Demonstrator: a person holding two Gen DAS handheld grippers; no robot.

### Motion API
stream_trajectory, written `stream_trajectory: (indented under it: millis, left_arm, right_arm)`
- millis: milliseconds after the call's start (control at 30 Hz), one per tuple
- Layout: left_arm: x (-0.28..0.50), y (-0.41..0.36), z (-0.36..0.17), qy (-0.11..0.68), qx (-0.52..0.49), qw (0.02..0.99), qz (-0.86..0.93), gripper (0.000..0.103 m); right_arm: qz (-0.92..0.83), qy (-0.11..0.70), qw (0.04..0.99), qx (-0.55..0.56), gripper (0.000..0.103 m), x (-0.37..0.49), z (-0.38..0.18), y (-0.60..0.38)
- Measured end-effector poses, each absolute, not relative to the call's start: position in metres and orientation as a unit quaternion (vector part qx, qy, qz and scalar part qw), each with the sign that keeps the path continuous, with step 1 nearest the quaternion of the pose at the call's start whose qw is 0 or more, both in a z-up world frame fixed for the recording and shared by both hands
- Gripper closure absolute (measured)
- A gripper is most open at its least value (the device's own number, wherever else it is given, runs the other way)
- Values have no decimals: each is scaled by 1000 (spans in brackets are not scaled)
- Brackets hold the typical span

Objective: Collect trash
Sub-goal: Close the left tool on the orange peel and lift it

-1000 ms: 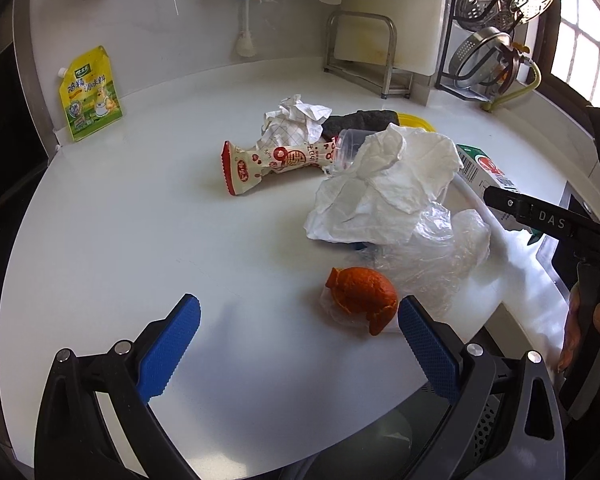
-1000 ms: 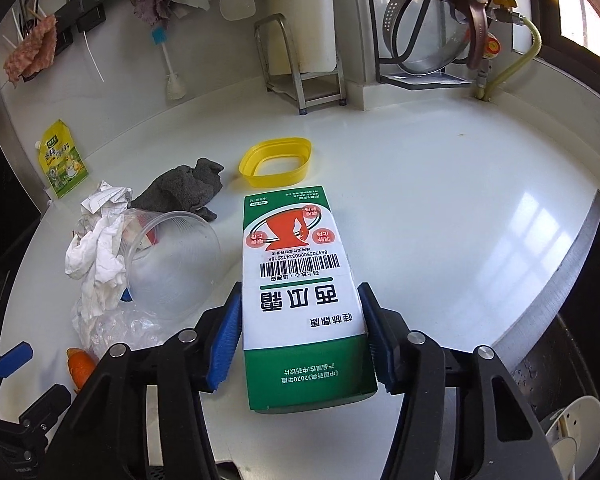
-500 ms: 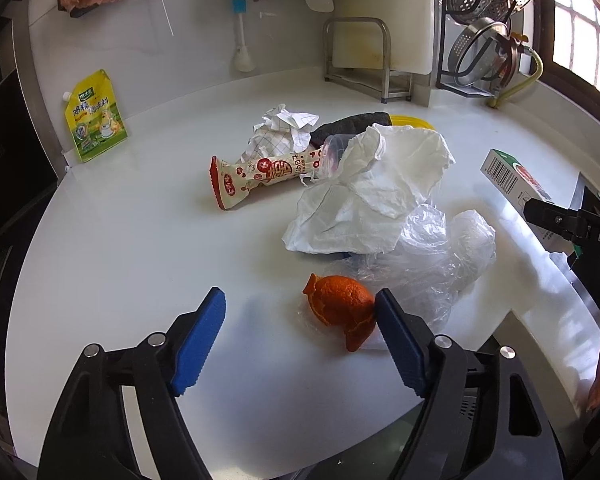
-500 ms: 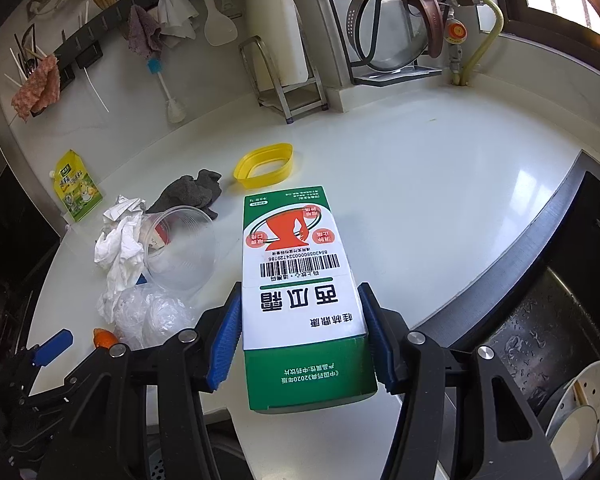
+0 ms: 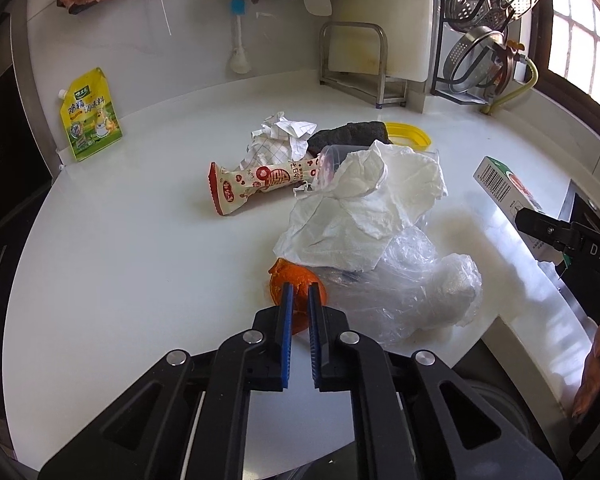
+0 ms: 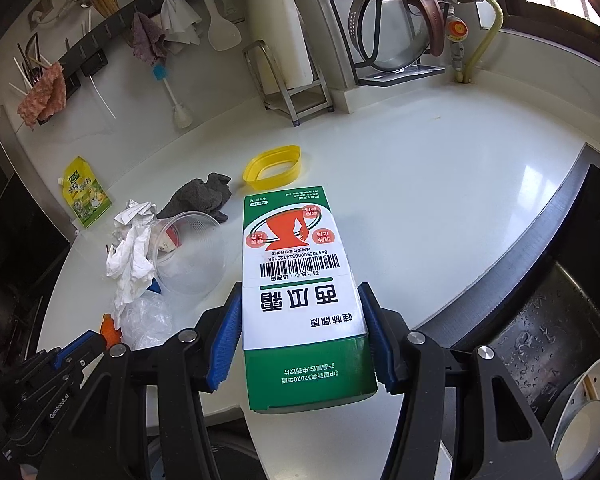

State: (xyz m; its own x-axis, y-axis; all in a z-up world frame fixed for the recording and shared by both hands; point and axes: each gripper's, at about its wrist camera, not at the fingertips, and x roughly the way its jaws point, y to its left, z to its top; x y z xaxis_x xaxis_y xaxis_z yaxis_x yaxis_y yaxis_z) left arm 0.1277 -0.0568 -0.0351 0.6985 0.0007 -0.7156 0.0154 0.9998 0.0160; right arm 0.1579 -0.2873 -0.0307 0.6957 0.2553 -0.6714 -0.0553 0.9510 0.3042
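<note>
Two views, left wrist first: left gripper (image 5: pixel 299 296) at lower centre, jaws just closed and pinching the orange peel (image 5: pixel 296 280), presumably to lift it off the white counter (image 5: pixel 120 248). Beside it, right of centre: crumpled tissue (image 5: pixel 364 216) and clear plastic bag (image 5: pixel 420 292), awaiting collection. Right wrist: right gripper (image 6: pixel 302 336) at bottom centre, clamped on the green-and-white carton (image 6: pixel 300 280), held clear of the counter, likely for binning.

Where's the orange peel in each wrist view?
Left wrist: orange peel low centre, at the left claw tips.
Right wrist: small orange sliver at lower left, beside clear plastic.
Shared landmark: yellow seasoning pouch against the back wall.
</note>
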Motion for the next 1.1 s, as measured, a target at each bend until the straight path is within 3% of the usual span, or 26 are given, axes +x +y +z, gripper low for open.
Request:
stream_trajectory:
  millis: [467, 567, 633, 700, 1033, 1100]
  left_arm:
    - [125, -57, -33, 394, 8, 919, -19, 94]
    - [125, -56, -34, 392, 6, 920, -18, 80]
    - [124, -55, -34, 387, 6, 922, -13, 58]
    - [124, -54, -32, 380, 5, 925, -11, 52]
    - [137, -57, -44, 397, 12, 918, -6, 53]
    - [139, -56, -47, 401, 13, 916, -5, 60]
  right_arm:
    - [90, 377, 912, 135, 49, 157, -30, -288]
    - [92, 376, 912, 134, 49, 156, -30, -288]
    - [92, 376, 913, 132, 49, 156, -30, -287]
    - [93, 375, 913, 131, 49, 156, -30, -286]
    - [97, 373, 913, 132, 49, 155, -30, -286]
    - [98, 373, 913, 131, 49, 156, -30, -286]
